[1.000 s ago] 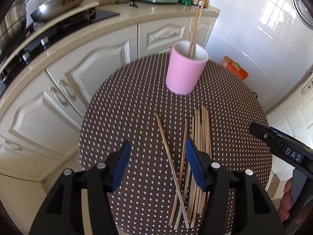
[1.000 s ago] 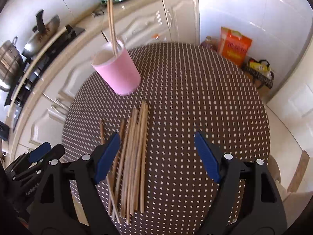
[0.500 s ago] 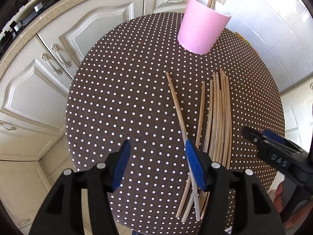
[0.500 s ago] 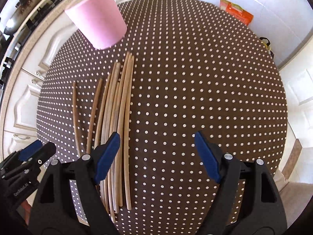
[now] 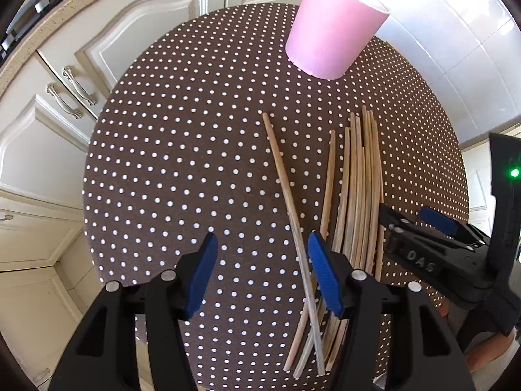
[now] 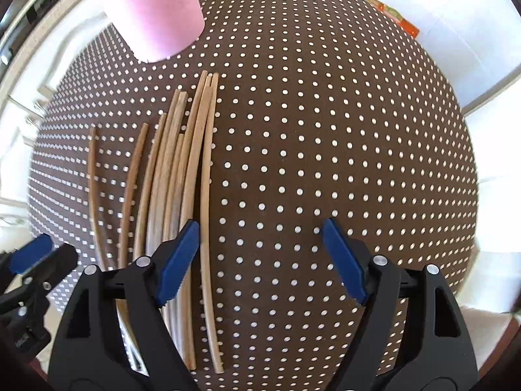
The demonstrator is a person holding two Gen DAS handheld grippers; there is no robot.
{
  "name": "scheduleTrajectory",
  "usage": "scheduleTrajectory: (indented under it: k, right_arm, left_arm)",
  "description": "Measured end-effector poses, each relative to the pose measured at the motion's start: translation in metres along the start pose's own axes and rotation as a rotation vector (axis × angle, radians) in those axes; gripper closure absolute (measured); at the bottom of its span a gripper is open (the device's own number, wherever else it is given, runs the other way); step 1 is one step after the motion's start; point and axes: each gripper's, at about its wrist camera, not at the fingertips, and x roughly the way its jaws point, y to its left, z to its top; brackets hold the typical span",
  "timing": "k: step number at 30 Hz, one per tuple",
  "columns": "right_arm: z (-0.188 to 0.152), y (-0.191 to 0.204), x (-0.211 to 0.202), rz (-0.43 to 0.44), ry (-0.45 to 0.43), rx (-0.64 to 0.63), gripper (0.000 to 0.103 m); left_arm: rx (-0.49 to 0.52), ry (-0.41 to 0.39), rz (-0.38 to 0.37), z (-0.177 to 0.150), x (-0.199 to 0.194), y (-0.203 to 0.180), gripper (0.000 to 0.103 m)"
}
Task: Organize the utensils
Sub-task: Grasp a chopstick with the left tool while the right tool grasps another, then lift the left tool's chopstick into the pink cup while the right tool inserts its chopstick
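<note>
— What's on the round polka-dot table (image 5: 162, 169)?

— A pink cup (image 5: 332, 26) at its far edge, upright, with a couple of chopsticks standing in it. Nearer than the cup, a loose bundle of wooden chopsticks (image 6: 182, 176) lies flat on the cloth, pointing toward the cup; one stray chopstick (image 5: 286, 189) on the left crosses the others at the near end.

— And the grippers?

— Both hover above the near ends of the bundle. The left gripper (image 5: 260, 270) has its jaws spread, the stray stick passing between them. The right gripper (image 6: 260, 254) is spread wide too, gripping nothing; its left pad (image 6: 177, 260) is over the bundle's right edge.
</note>
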Motion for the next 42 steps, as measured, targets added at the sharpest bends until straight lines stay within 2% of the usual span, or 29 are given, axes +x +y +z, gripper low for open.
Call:
scheduleTrajectory:
  k: [2,3,4,6,10,12,14,16,18,20,22,27,28,35,38,42]
  right_arm:
    - [0.009,0.008,0.004,-0.008,0.015,0.004,0.026]
    - [0.013,0.009,0.006,0.006,0.022,0.015,0.033]
    - [0.015,0.011,0.005,0.0,0.014,0.02,0.049]
    - [0.019,0.015,0.0,0.003,0.0,0.001,0.075]
    - [0.03,0.028,0.001,0.012,0.01,-0.023,0.091]
    - [0.033,0.03,0.002,0.022,0.009,-0.015,0.095]
    - [0.034,0.024,0.003,0.05,0.013,0.011,0.096]
    - [0.038,0.016,0.001,0.092,0.021,0.048,0.097]
    - [0.036,0.002,0.002,0.117,0.028,0.073,0.097]
    - [0.039,-0.004,-0.001,0.124,0.031,0.079,0.097]
    - [0.039,-0.007,-0.002,0.123,0.026,0.078,0.097]
    - [0.022,-0.015,-0.002,0.147,0.02,0.098,0.097]
    - [0.011,-0.022,-0.003,0.165,0.015,0.114,0.097]
    - [0.006,-0.044,-0.01,0.208,-0.028,0.151,0.098]
    - [0.01,-0.051,-0.021,0.217,-0.056,0.157,0.098]
    - [0.015,-0.057,-0.04,0.207,-0.095,0.151,0.098]
  left_arm:
    - [-0.007,0.011,-0.011,0.003,0.002,0.0,0.045]
    - [-0.015,0.016,-0.018,0.005,0.004,0.001,0.045]
    - [-0.022,0.02,-0.023,0.005,0.005,-0.001,0.045]
    - [-0.037,0.03,-0.034,0.009,0.009,0.0,0.045]
    - [-0.07,0.05,-0.044,0.019,0.018,-0.002,0.045]
    - [-0.081,0.064,-0.036,0.027,0.025,-0.007,0.045]
    - [-0.087,0.069,-0.017,0.033,0.032,-0.013,0.045]
    - [-0.089,0.078,0.05,0.036,0.042,-0.019,0.045]
    - [-0.077,0.045,0.092,0.04,0.042,-0.028,0.046]
    - [-0.054,0.047,0.146,0.044,0.045,-0.035,0.064]
    - [-0.038,0.037,0.188,0.048,0.046,-0.038,0.095]
    - [-0.093,0.042,0.11,0.058,0.045,-0.028,0.097]
    - [-0.098,0.046,0.115,0.059,0.045,-0.026,0.097]
    - [-0.118,0.039,0.103,0.066,0.039,-0.013,0.097]
    - [-0.112,0.009,0.089,0.063,0.028,0.006,0.097]
    - [-0.079,-0.031,0.108,0.067,0.012,0.001,0.097]
